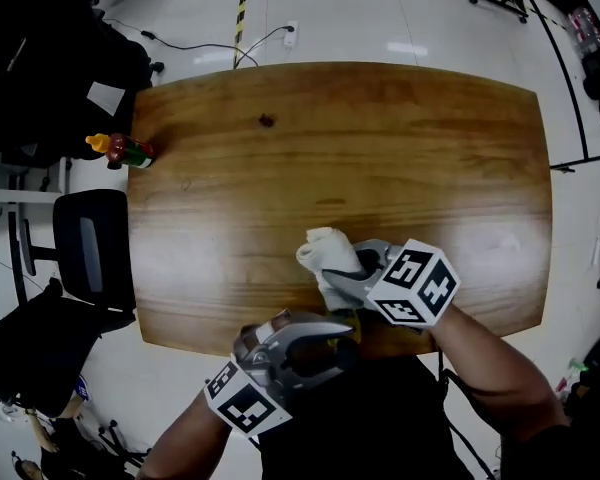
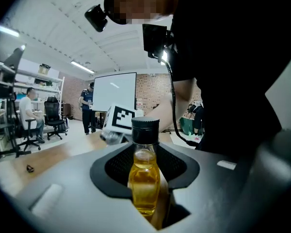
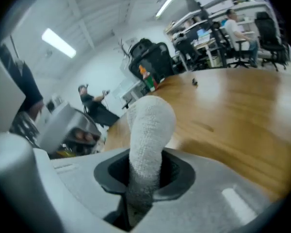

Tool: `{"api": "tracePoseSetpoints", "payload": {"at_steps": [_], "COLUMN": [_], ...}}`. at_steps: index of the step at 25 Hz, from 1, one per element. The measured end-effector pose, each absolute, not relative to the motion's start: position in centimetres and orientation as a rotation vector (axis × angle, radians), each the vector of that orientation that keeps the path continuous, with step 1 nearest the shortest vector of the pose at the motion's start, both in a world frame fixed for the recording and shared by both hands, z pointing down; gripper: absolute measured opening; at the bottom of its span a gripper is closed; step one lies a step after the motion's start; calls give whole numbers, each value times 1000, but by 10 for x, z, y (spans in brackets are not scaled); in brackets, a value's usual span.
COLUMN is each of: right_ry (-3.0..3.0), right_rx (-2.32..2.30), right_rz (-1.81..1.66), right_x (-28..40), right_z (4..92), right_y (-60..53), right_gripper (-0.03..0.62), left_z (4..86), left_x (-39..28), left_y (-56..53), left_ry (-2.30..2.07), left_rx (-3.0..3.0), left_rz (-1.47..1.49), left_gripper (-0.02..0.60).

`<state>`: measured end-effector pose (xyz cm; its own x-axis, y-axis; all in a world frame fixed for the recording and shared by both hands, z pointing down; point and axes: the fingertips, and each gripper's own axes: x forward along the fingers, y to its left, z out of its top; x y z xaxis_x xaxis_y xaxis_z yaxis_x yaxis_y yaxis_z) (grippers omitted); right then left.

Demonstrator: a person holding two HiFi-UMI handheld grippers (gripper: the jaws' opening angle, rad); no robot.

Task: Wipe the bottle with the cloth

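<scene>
A small clear bottle [image 2: 144,176] of yellow liquid with a black cap stands upright between the jaws of my left gripper [image 2: 145,178], which is shut on its body. In the head view the left gripper [image 1: 325,346] sits at the table's near edge, and the bottle [image 1: 342,340] is mostly hidden in its jaws. My right gripper [image 3: 144,178] is shut on a folded white cloth [image 3: 148,130] that sticks out past the jaws. In the head view the right gripper [image 1: 358,280] holds the cloth [image 1: 327,255] just above and beyond the left gripper, apart from the bottle.
A wooden table [image 1: 380,158] fills the middle of the head view. A red sauce bottle [image 1: 128,151] lies at its far left corner, and a small dark object [image 1: 267,120] sits near the far edge. Black office chairs [image 1: 95,253] stand to the left.
</scene>
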<state>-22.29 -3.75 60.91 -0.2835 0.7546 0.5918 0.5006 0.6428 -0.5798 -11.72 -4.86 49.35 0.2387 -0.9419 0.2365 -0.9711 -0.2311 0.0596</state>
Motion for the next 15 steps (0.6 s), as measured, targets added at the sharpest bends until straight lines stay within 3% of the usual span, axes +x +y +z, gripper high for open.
{"api": "tracePoseSetpoints", "payload": {"at_steps": [4,9,15], "right_ry": [-2135,-2287,-2454], "right_rx": [-866,-670,-377], "right_rz": [743,813,868], "right_x": [-237,-209,-141], "right_z": [554,519,488], "right_y": [-93,-137,-144], "right_gripper": [74,74,74], "left_z": [499,495,497], "left_x": [-121,-118,-125], "left_y": [-47,-40,-31], "left_ry": [-1827,-1726,-1571], "left_rx": [2269,2285,2415], "left_rz": [290,284,347], "left_gripper": [160,274,301]}}
